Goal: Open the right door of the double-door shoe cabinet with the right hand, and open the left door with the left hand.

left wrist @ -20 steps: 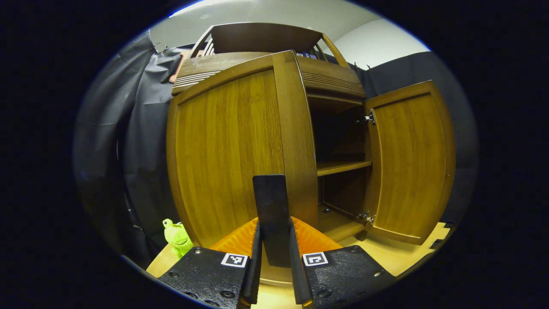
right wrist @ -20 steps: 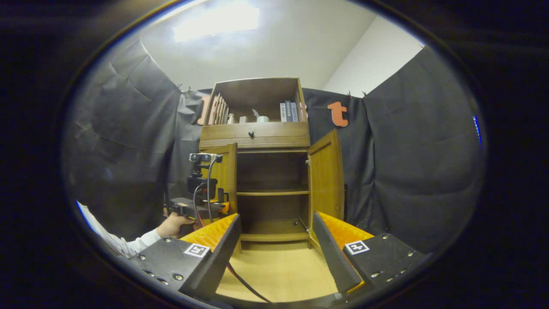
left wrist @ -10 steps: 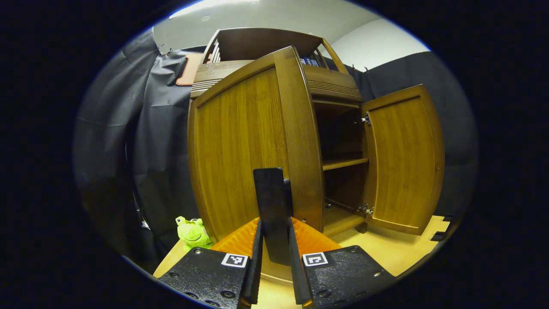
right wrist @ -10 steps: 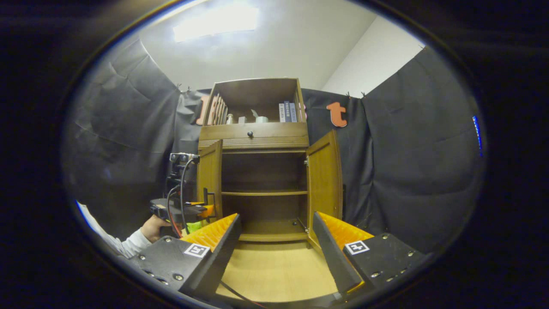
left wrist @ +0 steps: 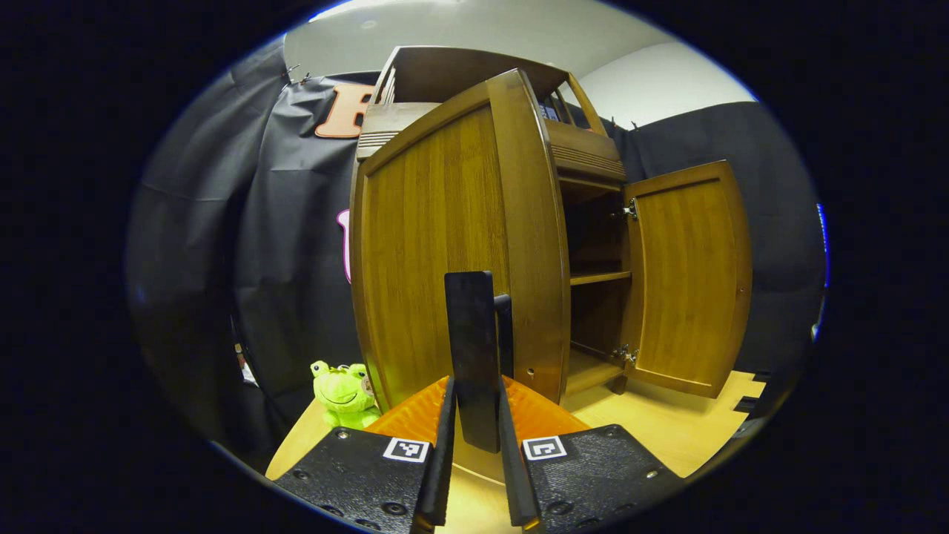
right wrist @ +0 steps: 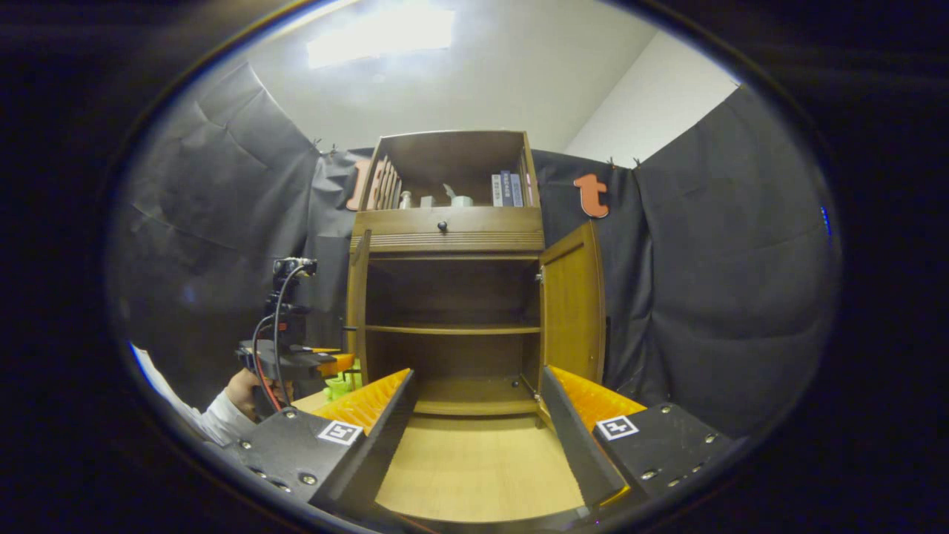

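The left gripper (left wrist: 474, 356) pinches the left door's handle (left wrist: 503, 334); the left door (left wrist: 437, 245) has swung wider. The right gripper (right wrist: 474, 415) hangs spread before the cabinet (right wrist: 452, 297), right door (right wrist: 572, 308) open.

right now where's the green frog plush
In the left gripper view the green frog plush sits on the wooden floor at lower left, beside the open left door and against the black cloth.
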A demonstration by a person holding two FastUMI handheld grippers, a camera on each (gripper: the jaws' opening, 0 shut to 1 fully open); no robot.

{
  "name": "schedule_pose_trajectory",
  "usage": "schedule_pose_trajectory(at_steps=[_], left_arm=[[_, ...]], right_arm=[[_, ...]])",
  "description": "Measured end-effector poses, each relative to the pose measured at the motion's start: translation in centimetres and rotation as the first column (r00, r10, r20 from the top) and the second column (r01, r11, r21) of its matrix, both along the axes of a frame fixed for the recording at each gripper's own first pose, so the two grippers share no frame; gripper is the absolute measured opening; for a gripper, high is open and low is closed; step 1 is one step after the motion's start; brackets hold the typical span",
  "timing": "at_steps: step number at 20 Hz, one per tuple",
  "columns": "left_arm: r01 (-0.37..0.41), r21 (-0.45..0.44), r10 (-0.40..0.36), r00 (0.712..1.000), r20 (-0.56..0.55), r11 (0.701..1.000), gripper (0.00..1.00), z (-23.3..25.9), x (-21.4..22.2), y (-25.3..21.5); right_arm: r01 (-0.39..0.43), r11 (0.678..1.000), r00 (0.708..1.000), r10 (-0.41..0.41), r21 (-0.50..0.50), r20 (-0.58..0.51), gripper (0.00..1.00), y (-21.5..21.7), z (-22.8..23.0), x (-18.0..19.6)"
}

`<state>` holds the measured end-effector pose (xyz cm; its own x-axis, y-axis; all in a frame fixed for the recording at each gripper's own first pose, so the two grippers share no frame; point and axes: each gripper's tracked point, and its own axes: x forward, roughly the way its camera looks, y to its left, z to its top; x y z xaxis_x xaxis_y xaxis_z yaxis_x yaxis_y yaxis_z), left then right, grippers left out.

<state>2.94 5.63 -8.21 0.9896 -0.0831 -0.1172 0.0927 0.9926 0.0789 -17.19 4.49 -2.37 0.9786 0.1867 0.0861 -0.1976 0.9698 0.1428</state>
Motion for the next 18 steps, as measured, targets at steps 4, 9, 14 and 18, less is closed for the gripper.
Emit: schedule_pose_trajectory(at_steps=[4, 9, 14, 18], left_arm=[[-0.018, 0.022, 0.017, 1.0, 0.01, 1.0, 0.32, 0.3, -1.1, 1.5], [-0.06, 0.055, 0.059, 0.998, 0.019, 0.997, 0.32, 0.5, -2.0, 4.8], [-0.121, 0.043, 0.12, 0.992, 0.026, 0.992, 0.19, 1.0, -2.6, 10.5], [-0.096, -0.02, 0.096, 0.995, 0.012, 0.995, 0.19, 1.1, -3.1, 13.3]], right_arm=[[-0.005, 1.0, 1.0, 0.005, 0.005, -0.01, 0.94, 0.4, -0.3, 0.5], [-0.011, 1.0, 1.0, 0.011, -0.001, -0.025, 0.94, 1.0, -0.8, 1.0], [-0.021, 1.0, 0.999, 0.021, -0.002, -0.039, 1.0, 1.8, -1.5, 1.6], [-0.026, 1.0, 0.999, 0.025, -0.009, -0.047, 0.94, 2.8, -1.6, 2.3]])
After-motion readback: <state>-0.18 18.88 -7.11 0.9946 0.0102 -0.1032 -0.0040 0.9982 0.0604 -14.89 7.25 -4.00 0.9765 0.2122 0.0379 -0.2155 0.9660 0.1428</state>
